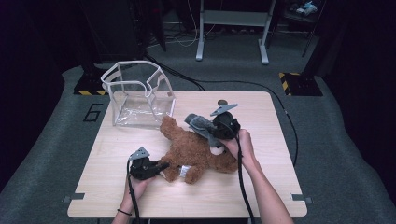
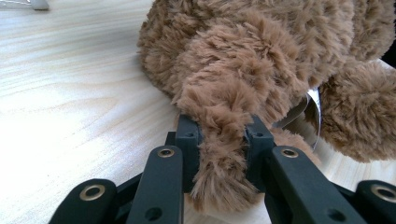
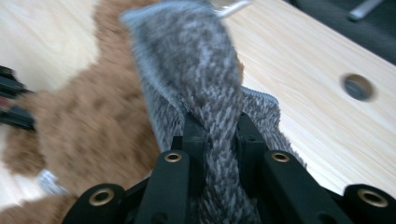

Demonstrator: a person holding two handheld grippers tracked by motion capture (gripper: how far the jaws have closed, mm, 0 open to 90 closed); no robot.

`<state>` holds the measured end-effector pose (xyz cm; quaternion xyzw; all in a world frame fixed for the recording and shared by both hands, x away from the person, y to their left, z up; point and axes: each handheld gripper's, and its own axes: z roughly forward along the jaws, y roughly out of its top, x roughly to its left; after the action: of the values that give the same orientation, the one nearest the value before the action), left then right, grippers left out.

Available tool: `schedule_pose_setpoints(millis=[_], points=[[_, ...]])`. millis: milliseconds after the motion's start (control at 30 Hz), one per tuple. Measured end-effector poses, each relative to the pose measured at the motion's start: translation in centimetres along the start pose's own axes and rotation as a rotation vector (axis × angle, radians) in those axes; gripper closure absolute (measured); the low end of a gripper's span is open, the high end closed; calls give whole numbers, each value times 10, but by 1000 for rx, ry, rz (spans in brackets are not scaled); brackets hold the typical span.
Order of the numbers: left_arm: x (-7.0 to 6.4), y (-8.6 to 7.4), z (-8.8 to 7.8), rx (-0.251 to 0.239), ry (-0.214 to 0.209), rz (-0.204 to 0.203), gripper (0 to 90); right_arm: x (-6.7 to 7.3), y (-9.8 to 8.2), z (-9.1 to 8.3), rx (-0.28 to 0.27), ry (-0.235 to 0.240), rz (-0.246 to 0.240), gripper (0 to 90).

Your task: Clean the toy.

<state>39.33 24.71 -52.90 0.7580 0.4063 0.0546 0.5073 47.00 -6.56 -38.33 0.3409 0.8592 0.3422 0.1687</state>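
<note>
since the teddy bear [image 1: 198,151] lying mid-desk [image 1: 261,186] is soft and light, a limb grips well: left gripper [image 1: 161,166] clamps a leg, right gripper [image 1: 210,135] clamps the grey garment [image 1: 198,122].

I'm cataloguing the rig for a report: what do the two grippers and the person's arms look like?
Both the left gripper and the right gripper are black, each with a grey three-cornered plate on top and a black cable trailing back along the forearm. Their jaw links carry brass-coloured rivets. The arms are bare, with a dark band on the left wrist.
</note>
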Motion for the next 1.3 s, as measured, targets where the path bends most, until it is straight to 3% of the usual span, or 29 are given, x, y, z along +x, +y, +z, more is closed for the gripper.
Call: schedule_pose_setpoints(millis=[100, 167, 267, 533, 700, 1000, 1133, 1300], points=[[0, 0, -1, 3, 1, 4, 739, 10, 6, 16, 60, 11, -35, 787], [-1, -1, -1, 2, 3, 7, 739, 13, 5, 26, 109, -6, -55, 790], [-2, -2, -2, 2, 6, 11, 739, 10, -3, 28, 139, -41, -73, 792], [-3, -4, -3, -7, 20, 25, 740, -7, -26, 14, 155, -66, -24, 793], [-5, -5, -4, -9, 18, 12, 740, -21, -40, 4, 156, -88, 18, 792], [-6, -6, -5, -10, 19, 13, 741, -48, -72, -11, 187, -165, 100, 791], [-6, -6, -5, -10, 19, 12, 741, -45, -64, -19, 144, -167, 106, 790], [-6, -6, -4, -12, 20, 12, 741, -30, -31, -24, 68, -111, 71, 788]])
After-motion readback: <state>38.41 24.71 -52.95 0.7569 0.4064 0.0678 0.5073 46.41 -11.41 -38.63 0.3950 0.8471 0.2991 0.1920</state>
